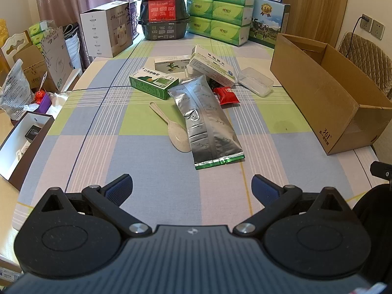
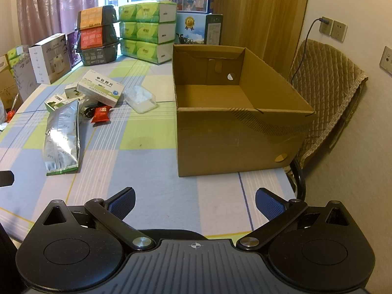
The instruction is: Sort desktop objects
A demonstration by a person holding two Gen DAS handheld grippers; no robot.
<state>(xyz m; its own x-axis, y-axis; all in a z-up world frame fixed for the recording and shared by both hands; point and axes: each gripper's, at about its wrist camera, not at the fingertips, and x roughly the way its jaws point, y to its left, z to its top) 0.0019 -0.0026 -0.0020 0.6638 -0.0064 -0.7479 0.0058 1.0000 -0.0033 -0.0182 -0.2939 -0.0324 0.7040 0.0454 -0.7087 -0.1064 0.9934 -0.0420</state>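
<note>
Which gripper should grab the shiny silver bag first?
Probably left. The left gripper is open and faces the silver bag straight ahead, while the right gripper faces the cardboard box, with the bag off to its side.

A crinkled, glossy silver foil pouch [image 1: 208, 122] lies on the checked cloth covering the surface [image 1: 98, 147], beside a matt speckled plastic spoon [image 1: 175, 132]; the open box [image 2: 245, 132] is plain brown corrugated cardboard (unprinted inside), the lidded container [image 1: 256, 81] clear plastic.
</note>
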